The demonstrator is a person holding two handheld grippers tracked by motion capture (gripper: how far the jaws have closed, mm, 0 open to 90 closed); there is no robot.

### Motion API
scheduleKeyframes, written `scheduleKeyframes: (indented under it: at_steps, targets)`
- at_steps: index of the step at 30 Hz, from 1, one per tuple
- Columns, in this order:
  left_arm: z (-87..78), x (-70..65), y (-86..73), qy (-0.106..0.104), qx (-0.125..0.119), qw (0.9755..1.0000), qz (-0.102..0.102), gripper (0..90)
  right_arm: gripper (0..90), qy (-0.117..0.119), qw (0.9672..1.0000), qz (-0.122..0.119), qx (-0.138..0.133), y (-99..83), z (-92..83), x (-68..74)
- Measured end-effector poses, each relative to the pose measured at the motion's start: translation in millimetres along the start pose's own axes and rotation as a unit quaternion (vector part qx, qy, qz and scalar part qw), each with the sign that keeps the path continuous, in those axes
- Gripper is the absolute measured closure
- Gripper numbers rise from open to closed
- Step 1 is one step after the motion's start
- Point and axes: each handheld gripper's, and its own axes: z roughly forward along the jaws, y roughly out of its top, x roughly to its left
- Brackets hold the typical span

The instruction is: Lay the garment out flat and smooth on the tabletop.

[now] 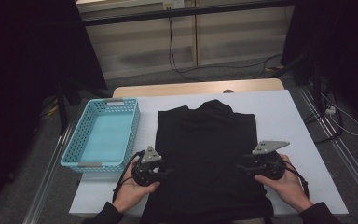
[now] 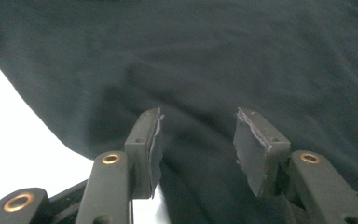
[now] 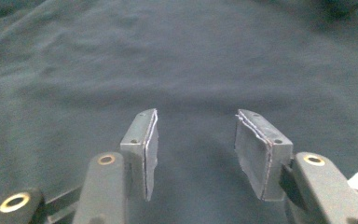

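Two grippers, one garment, one basket.

Item: black top, spread flat on the white tabletop, collar at the far end, hem toward the person. It lies between the two grippers and runs under both sets of jaws.

Item: left gripper, at the garment's left edge near the hem. Jaws apart, nothing pinched; in the left gripper view the cloth lies beneath and ahead of them, with bare tabletop off to their left.

Item: right gripper, at the garment's right edge, about level with the other. Jaws apart, nothing pinched; dark cloth lies ahead and below, with a sliver of white at their lower right.

Item: blue basket, to the left of the left gripper, apart from the garment.

Handling note, by judgement: the step looks like taking hold of both side edges for a fold. Set each lower jaw under the edge, bite one layer only, close both together, and lift evenly so the cloth stays square.
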Motion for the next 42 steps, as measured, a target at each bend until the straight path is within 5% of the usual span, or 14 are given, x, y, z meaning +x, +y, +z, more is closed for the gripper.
scheduleKeyframes:
  at_steps: [9, 19, 23, 26, 33, 37, 42]
  targets:
    - [-9.6, -4.1, -28.5, 0.010, 0.033, 0.9994, 0.001, 47.8, 50.2, 0.030, 0.9985, -0.040, 0.022, -13.6, -10.0, 37.7]
    - [-24.1, -10.5, -37.3, 0.028, 0.050, 0.9983, -0.009, 52.0, 47.5, 0.036, 0.9977, -0.049, 0.032, -13.7, -3.3, 42.5]
    - [-22.2, -15.9, -32.5, 0.002, 0.038, 0.9992, 0.013, 50.4, 48.1, 0.043, 0.9977, -0.051, 0.016, -8.3, -5.2, 43.1]
    - [-17.5, -25.4, -25.8, -0.002, 0.031, 0.9990, 0.033, 47.7, 48.5, 0.045, 0.9972, -0.051, 0.031, -10.2, 0.5, 42.6]
    - [0.6, -29.1, -13.5, -0.006, 0.045, 0.9983, 0.036, 35.1, 49.3, 0.043, 0.9951, -0.068, 0.058, -9.8, 10.9, 46.5]
    - [3.7, -30.3, -14.8, -0.024, 0.046, 0.9978, 0.040, 47.3, 55.8, 0.043, 0.9949, -0.065, 0.063, -8.4, 11.3, 46.3]
    - [1.3, -34.0, -15.1, -0.030, 0.048, 0.9976, 0.039, 73.5, 79.3, 0.051, 0.9949, -0.058, 0.066, -7.0, 11.7, 46.3]
